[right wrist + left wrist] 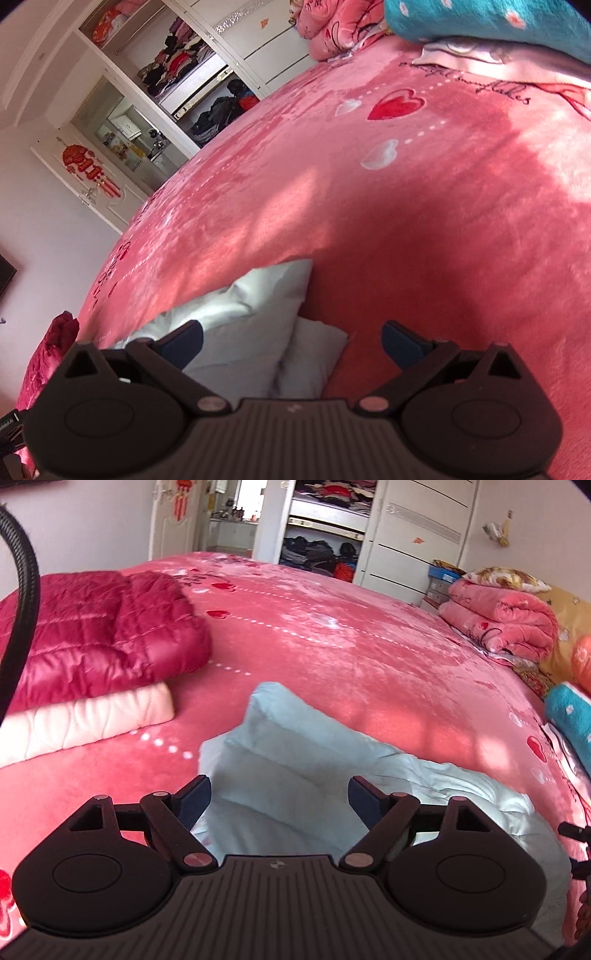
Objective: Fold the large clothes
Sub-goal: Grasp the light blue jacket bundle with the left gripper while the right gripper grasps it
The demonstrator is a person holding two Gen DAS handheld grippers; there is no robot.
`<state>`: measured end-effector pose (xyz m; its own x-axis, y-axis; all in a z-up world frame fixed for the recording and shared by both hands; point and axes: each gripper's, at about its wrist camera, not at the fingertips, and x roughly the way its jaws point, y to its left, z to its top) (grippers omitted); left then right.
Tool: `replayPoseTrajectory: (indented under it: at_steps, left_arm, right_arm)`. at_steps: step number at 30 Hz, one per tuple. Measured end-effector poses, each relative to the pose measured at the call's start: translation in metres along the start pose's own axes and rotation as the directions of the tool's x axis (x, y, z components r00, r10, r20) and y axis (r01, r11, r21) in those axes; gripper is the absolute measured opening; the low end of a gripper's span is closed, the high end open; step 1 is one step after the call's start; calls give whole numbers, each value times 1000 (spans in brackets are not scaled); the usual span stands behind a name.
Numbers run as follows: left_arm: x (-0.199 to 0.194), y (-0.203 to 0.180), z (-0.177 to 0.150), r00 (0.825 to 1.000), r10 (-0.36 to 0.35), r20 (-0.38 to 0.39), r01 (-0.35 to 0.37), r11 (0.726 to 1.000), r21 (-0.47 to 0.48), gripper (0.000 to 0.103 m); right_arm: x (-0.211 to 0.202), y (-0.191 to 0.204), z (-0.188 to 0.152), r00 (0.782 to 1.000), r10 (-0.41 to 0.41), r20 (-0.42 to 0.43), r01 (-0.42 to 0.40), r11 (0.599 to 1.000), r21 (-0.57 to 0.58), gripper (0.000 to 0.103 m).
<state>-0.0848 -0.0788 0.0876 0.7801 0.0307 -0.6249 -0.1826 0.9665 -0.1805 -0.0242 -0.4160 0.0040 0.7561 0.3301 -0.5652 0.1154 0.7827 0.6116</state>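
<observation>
Both grippers stand wide, holding nothing. Under and ahead of the left gripper (279,799), the pale blue garment (295,746) ends in a corner; open bedspread (351,646) beyond. Right gripper (292,341): garment's edge (258,295) below its left finger, bare bedspread (443,240) ahead.

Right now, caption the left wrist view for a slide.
Open left claw above a pale blue garment on the pink bed.

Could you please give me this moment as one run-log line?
left claw: open, empty | right claw: open, empty | pale blue garment: on bed, partly folded
</observation>
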Motion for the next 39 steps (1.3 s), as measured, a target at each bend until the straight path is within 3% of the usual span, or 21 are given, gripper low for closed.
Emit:
replayPoseTrajectory:
  at_steps: [2, 7, 10, 13, 17, 32, 39]
  left_arm:
    - [1, 16, 2, 1000, -2, -20, 1, 999, -49, 101]
    - [22, 42, 2, 991, -91, -99, 72, 980, -184, 100]
    - [35, 47, 0, 980, -154, -122, 125, 968, -215, 101]
    - [50, 53, -3, 977, -156, -143, 118, 962, -245, 101]
    - [62, 58, -7, 965, -217, -148, 168, 943, -288, 101]
    - [88, 57, -16, 925, -333, -184, 274, 919, -285, 103]
    - [87, 58, -15, 920, -346, -183, 289, 916, -277, 103]
  right_arm:
    - [1, -2, -3, 999, 23, -32, -23, 1000, 2, 102]
    - [1, -4, -10, 991, 100, -85, -100, 995, 4, 102]
    - [3, 0, -14, 986, 129, -105, -130, 991, -6, 102]
    - [8, 5, -19, 979, 156, -133, -161, 986, -29, 103]
    - [16, 11, -22, 967, 197, -164, -206, 978, -43, 103]
    - [36, 13, -22, 927, 338, -165, -337, 941, 38, 103]
    - [43, 18, -22, 928, 339, -154, -337, 941, 39, 102]
